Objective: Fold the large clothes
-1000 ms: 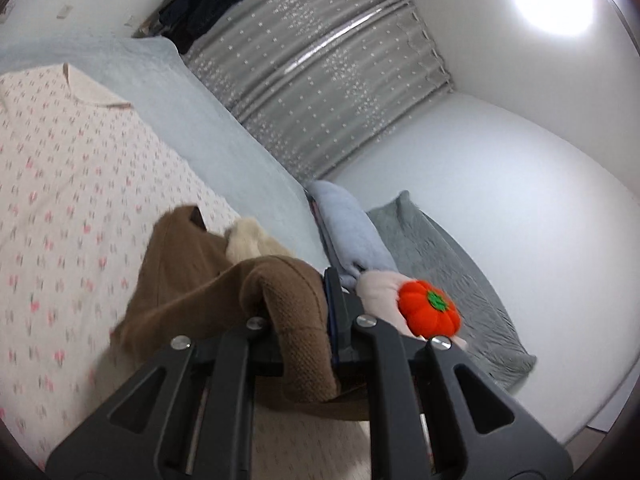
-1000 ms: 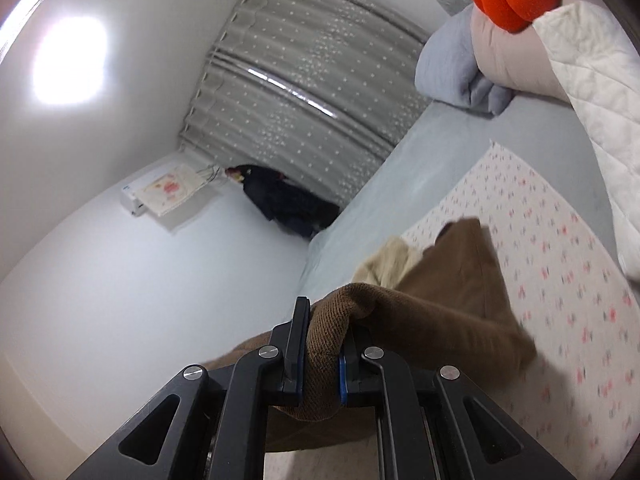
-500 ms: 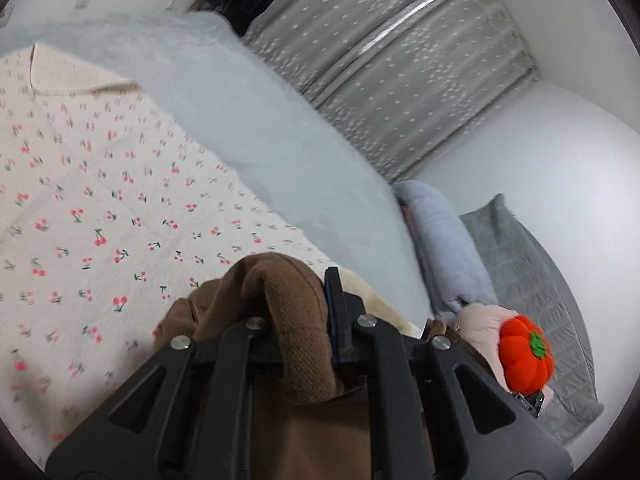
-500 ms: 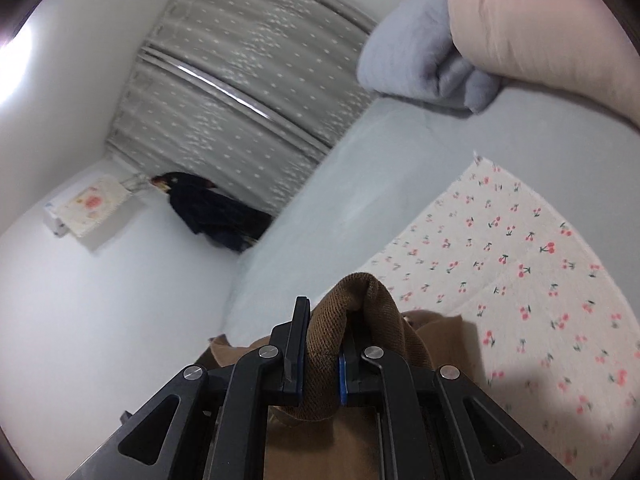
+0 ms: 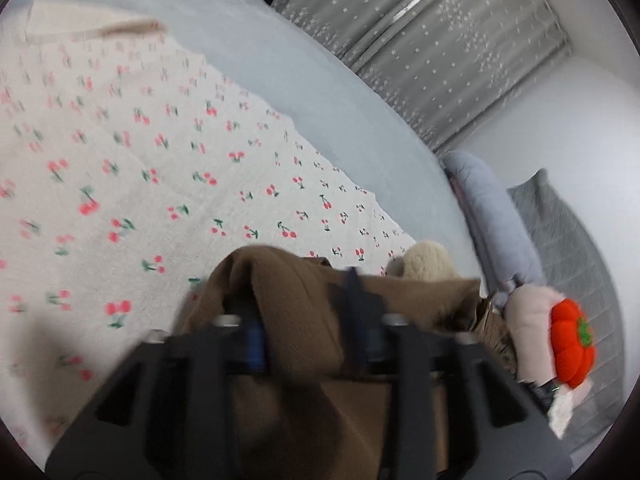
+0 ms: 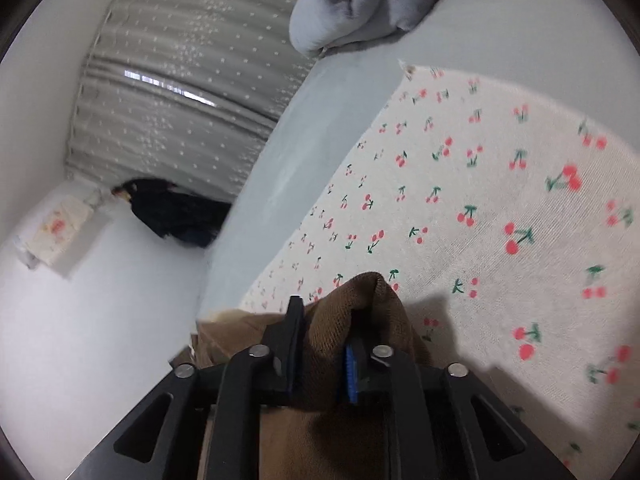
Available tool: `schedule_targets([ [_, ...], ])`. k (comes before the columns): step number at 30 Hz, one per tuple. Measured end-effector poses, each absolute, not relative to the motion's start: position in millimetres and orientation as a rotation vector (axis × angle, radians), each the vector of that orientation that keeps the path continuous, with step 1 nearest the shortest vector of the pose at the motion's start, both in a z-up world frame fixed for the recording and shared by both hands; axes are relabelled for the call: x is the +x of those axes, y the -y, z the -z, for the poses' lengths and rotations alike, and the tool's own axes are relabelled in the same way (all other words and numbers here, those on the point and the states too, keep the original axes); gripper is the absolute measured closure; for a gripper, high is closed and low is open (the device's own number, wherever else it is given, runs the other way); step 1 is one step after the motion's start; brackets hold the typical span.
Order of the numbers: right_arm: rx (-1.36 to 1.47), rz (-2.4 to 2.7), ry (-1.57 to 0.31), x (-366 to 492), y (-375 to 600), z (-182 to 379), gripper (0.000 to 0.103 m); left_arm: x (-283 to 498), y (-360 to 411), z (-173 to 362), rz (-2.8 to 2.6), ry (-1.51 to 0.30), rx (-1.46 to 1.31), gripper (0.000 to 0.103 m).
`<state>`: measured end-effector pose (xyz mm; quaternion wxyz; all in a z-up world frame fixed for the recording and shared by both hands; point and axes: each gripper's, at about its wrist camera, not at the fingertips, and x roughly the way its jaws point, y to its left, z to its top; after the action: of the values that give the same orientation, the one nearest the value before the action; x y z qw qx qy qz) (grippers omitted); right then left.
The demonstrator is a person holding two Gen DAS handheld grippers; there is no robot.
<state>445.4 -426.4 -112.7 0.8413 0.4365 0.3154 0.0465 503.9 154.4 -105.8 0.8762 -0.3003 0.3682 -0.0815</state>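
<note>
I tilt both grippers down over the cherry-print blanket (image 5: pixel 160 184), left gripper (image 5: pixel 304 312) and right gripper (image 6: pixel 322 344) just opening, brown sweater (image 5: pixel 296 292) loose between them.

Blur and cut-offs in both wrist views

The left gripper (image 5: pixel 302 316) was motion-smeared, its pads indistinct against the brown garment (image 5: pixel 296 360), which ran off the bottom edge. The cherry-print blanket (image 6: pixel 500 184) was cut by the right edge and blurred there.
</note>
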Motion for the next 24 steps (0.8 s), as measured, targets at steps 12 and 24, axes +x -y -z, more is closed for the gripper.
schedule_targets([
  [12, 0.266, -0.078, -0.747, 438.5, 309.9, 51.2, 0.031, 470.9, -73.4, 64.2, 0.224, -0.716, -0.149, 0.018],
  [24, 0.213, 0.135, -0.788, 524.2, 312.4, 80.0, 0.032, 582.7, -108.0, 114.3, -0.152, -0.81, -0.052, 0.018],
])
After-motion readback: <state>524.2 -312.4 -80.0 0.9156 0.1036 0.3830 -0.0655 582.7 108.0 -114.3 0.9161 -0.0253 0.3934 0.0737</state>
